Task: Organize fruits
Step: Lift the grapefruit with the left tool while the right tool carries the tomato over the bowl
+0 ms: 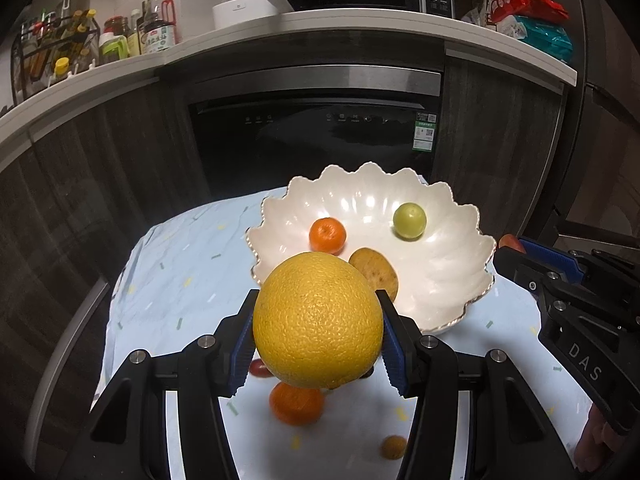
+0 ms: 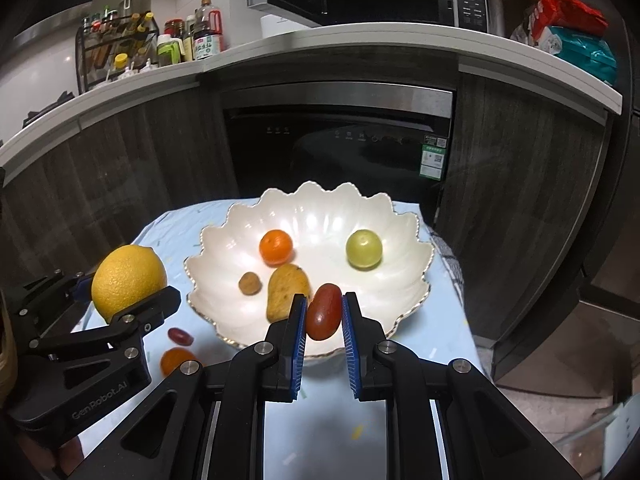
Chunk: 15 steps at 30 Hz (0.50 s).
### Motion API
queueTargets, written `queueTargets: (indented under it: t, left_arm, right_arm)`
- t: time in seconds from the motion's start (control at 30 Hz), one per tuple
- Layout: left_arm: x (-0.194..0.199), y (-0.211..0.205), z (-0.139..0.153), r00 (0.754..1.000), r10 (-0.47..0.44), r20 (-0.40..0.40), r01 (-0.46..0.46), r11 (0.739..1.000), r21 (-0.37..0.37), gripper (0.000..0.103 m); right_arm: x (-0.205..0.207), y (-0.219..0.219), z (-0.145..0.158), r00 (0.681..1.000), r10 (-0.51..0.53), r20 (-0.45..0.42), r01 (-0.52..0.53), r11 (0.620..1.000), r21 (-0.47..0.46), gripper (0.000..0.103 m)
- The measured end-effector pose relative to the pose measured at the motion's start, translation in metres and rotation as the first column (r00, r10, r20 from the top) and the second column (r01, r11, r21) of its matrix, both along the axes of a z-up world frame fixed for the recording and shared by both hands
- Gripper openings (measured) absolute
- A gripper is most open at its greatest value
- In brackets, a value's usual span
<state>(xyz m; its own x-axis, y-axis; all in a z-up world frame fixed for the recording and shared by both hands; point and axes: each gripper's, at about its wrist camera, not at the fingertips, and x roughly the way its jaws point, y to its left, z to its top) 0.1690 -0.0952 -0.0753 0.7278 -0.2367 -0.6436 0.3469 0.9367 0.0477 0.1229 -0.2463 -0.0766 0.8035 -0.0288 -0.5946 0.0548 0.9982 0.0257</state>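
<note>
My left gripper [image 1: 318, 300] is shut on a big yellow citrus fruit [image 1: 318, 320], held above the near side of the table, just short of the white scalloped bowl [image 1: 440, 280]. My right gripper [image 2: 324, 298] is shut on a small red oval fruit [image 2: 325, 312] over the bowl's [image 2: 380, 288] near rim. Inside the bowl lie a tangerine [image 2: 276, 247], a green round fruit [image 2: 363, 249], a yellow-brown fruit [image 2: 286, 290] and a small brown one [image 2: 250, 283]. On the cloth below the left gripper [image 2: 128, 286] rest another tangerine [image 1: 296, 403], a red fruit [image 1: 259, 368] and a small brown fruit [image 1: 393, 447].
The bowl stands on a small table under a pale blue cloth [image 1: 180, 280], whose edges drop off left and right. Behind it are a dark built-in appliance [image 1: 312, 140] and a white counter [image 1: 360, 28] with bottles and a microwave. The right gripper [image 1: 510, 246] shows at the right.
</note>
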Motion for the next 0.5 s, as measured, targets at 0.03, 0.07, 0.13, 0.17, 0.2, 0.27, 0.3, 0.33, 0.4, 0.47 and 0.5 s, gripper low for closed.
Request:
queueTargets:
  t: [0.03, 0.07, 0.13, 0.17, 0.2, 0.27, 0.3, 0.33, 0.4, 0.47, 0.5]
  left_arm:
    - [0.002, -0.003, 0.001, 1.000, -0.003, 0.002, 0.003, 1.000, 0.001, 0.053]
    - [0.004, -0.004, 0.001, 1.000, -0.006, 0.003, 0.006, 1.000, 0.002, 0.053]
    - [0.009, -0.009, 0.001, 1.000, -0.010, 0.004, 0.010, 1.000, 0.005, 0.053]
    - [0.011, -0.010, 0.002, 1.000, -0.010, 0.004, 0.010, 1.000, 0.005, 0.053]
    - [0.013, -0.011, 0.002, 1.000, -0.011, 0.003, 0.010, 1.000, 0.005, 0.053]
    - [0.018, -0.014, 0.002, 1.000, -0.010, 0.001, 0.010, 1.000, 0.004, 0.053]
    - [0.021, -0.015, 0.002, 1.000, -0.009, 0.000, 0.009, 1.000, 0.004, 0.053]
    - [0.023, -0.016, 0.002, 1.000, -0.009, -0.001, 0.009, 1.000, 0.004, 0.053]
    - [0.027, -0.018, 0.001, 1.000, -0.009, -0.002, 0.009, 1.000, 0.006, 0.054]
    - [0.032, -0.020, -0.001, 1.000, -0.009, -0.006, 0.009, 1.000, 0.010, 0.053]
    - [0.035, -0.021, -0.002, 1.000, -0.009, -0.008, 0.009, 1.000, 0.012, 0.053]
  right_arm:
    - [0.001, -0.002, 0.001, 1.000, -0.002, 0.001, 0.002, 1.000, 0.000, 0.019]
    - [0.002, -0.004, 0.001, 1.000, -0.005, 0.002, 0.005, 1.000, 0.000, 0.019]
    - [0.005, -0.008, 0.002, 1.000, -0.011, 0.006, 0.011, 1.000, -0.001, 0.019]
    - [0.006, -0.010, 0.002, 1.000, -0.013, 0.007, 0.013, 1.000, -0.001, 0.019]
    - [0.008, -0.011, 0.002, 1.000, -0.015, 0.007, 0.015, 1.000, -0.001, 0.019]
    - [0.011, -0.014, 0.002, 1.000, -0.020, 0.007, 0.020, 1.000, 0.000, 0.019]
    - [0.012, -0.016, 0.002, 1.000, -0.021, 0.007, 0.021, 1.000, 0.002, 0.019]
    - [0.014, -0.017, 0.002, 1.000, -0.023, 0.008, 0.023, 1.000, 0.004, 0.019]
    - [0.017, -0.019, 0.000, 1.000, -0.026, 0.005, 0.026, 1.000, 0.008, 0.019]
    - [0.021, -0.021, -0.002, 1.000, -0.027, 0.000, 0.027, 1.000, 0.012, 0.019]
    - [0.023, -0.022, -0.004, 1.000, -0.028, -0.003, 0.028, 0.999, 0.014, 0.019]
